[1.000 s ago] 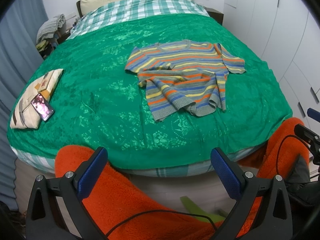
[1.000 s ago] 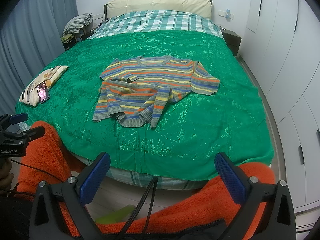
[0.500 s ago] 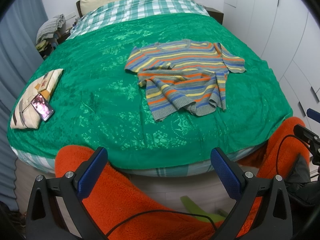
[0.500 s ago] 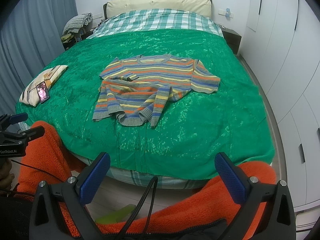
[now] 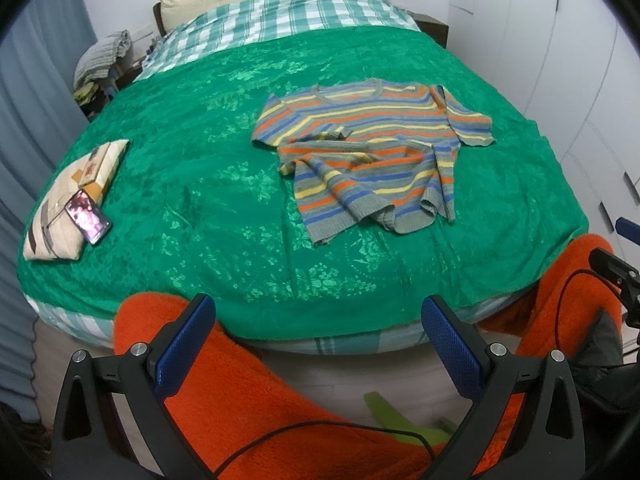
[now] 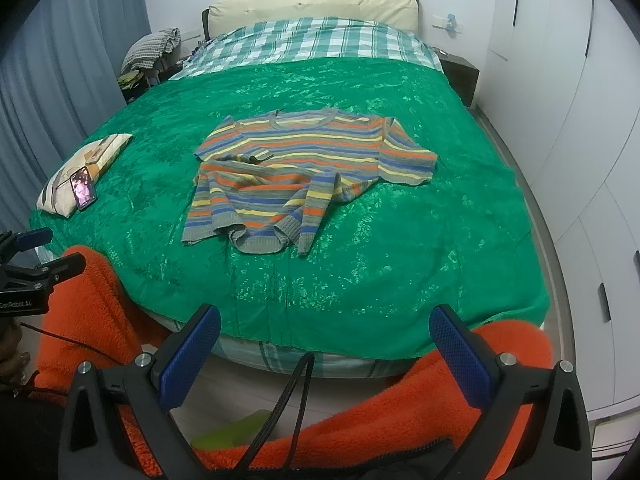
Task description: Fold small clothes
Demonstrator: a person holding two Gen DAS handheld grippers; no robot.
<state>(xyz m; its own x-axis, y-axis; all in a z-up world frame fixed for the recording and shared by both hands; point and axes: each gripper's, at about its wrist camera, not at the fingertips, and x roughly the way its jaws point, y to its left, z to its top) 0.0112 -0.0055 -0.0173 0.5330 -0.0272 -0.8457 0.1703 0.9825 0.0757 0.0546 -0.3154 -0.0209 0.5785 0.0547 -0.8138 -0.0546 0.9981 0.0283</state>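
Observation:
A small striped sweater in grey, orange, blue and yellow lies rumpled on the green bedspread, collar toward the headboard, lower part bunched and folded over. My left gripper hangs open off the foot of the bed, well short of the sweater, with nothing between its blue pads. My right gripper is likewise open and empty at the foot of the bed. Each gripper shows at the other view's edge.
A cushion with a phone on it rests at the bed's left edge. Orange fleece sleeves sit under the grippers. White wardrobe doors line the right side, curtains the left.

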